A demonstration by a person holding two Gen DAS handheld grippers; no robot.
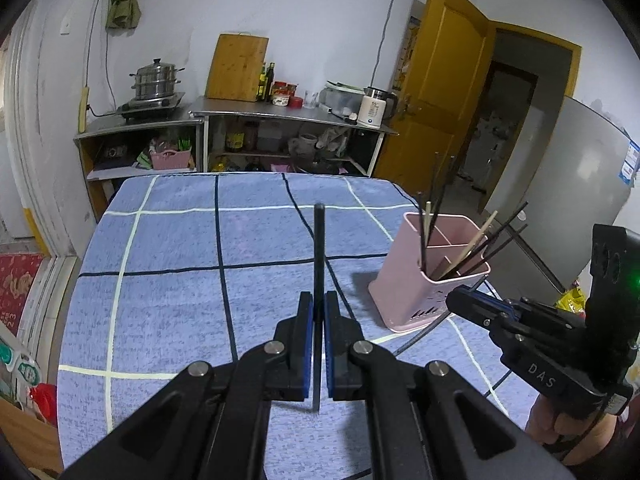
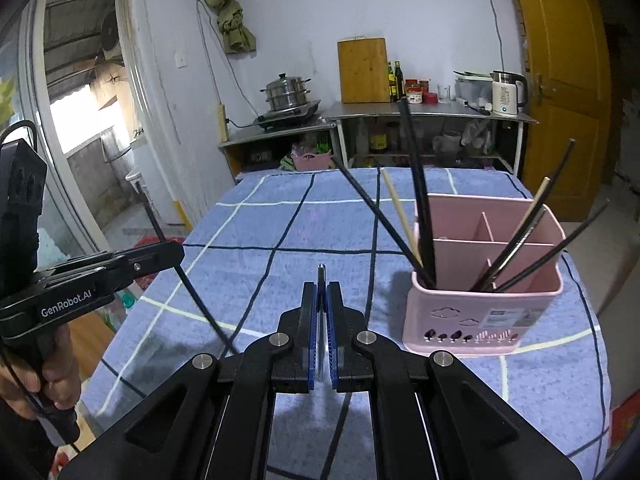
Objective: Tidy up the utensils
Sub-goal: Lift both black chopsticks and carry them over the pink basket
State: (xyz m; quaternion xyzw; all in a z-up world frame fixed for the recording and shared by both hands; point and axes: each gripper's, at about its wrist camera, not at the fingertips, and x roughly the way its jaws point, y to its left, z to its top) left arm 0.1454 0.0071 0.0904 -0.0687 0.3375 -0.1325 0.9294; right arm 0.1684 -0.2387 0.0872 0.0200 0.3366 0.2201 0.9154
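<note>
While both grippers hung above the table, each was clamped on a single utensil. The left gripper point(image 1: 319, 304) had its blue-padded jaws closed on a thin black chopstick point(image 1: 319, 248), which stood upright between the pads and stuck out above and below them. Seen from the right wrist camera, that same black chopstick point(image 2: 188, 280) ran slanted through the left gripper point(image 2: 168, 254), with its lower end passing behind the right gripper's black frame.

The right gripper point(image 2: 321, 296) had its jaws closed on a slim silver-grey metal utensil point(image 2: 321, 280), held edge-on so that only a narrow strip showed; what kind of utensil it was could not be told. From the left wrist camera, the right gripper point(image 1: 460, 300) sat just in front of the holder, a thin grey rod trailing below it.

A pink plastic utensil holder with inner dividers point(image 2: 484, 312) stood on the blue checked tablecloth point(image 2: 256, 272), to the right of both grippers. Several black chopsticks point(image 2: 416, 184) and pale wooden ones point(image 2: 400, 216) leaned in its compartments. A person's hand point(image 2: 48, 380) held the left gripper's handle.
</note>
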